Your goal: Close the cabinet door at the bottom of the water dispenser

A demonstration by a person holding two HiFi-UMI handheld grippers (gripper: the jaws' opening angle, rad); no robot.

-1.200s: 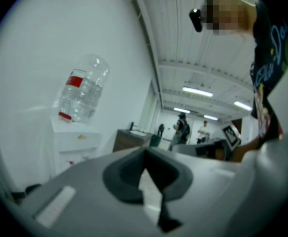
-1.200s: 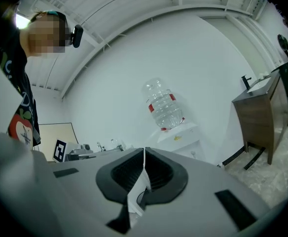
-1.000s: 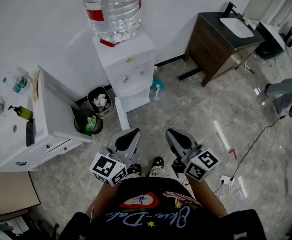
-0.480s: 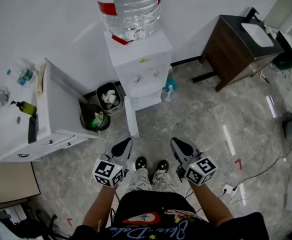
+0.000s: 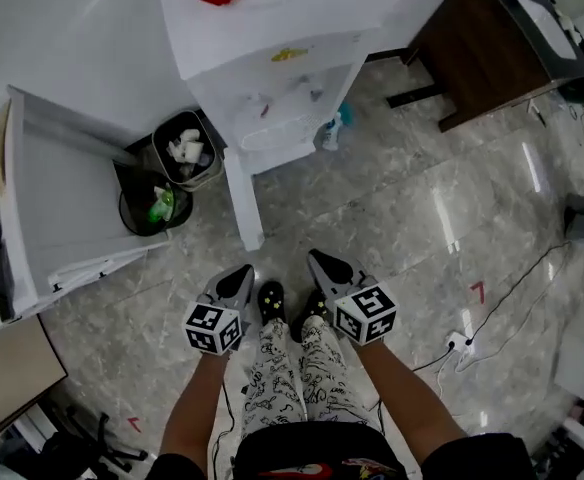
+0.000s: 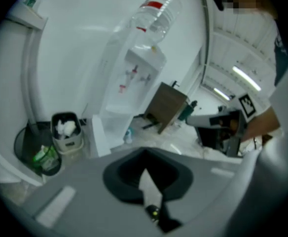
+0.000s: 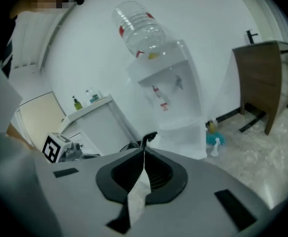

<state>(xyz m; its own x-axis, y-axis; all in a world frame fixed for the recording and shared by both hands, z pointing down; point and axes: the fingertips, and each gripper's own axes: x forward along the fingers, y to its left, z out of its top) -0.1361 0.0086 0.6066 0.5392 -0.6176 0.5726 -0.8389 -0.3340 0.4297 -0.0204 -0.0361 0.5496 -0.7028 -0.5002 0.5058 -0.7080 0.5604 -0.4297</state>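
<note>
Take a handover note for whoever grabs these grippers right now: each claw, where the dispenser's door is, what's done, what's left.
Left claw: shut, empty, held low above the person's feet, touching nothing.
Right claw: shut, empty, beside it, also touching nothing.
Water dispenser is straight ahead. Its bottom cabinet door is open, swung out toward the person.
Done: nothing on the door yet.
Left: reach in and push the door shut, probably with the left claw, which is nearer its free edge.
</note>
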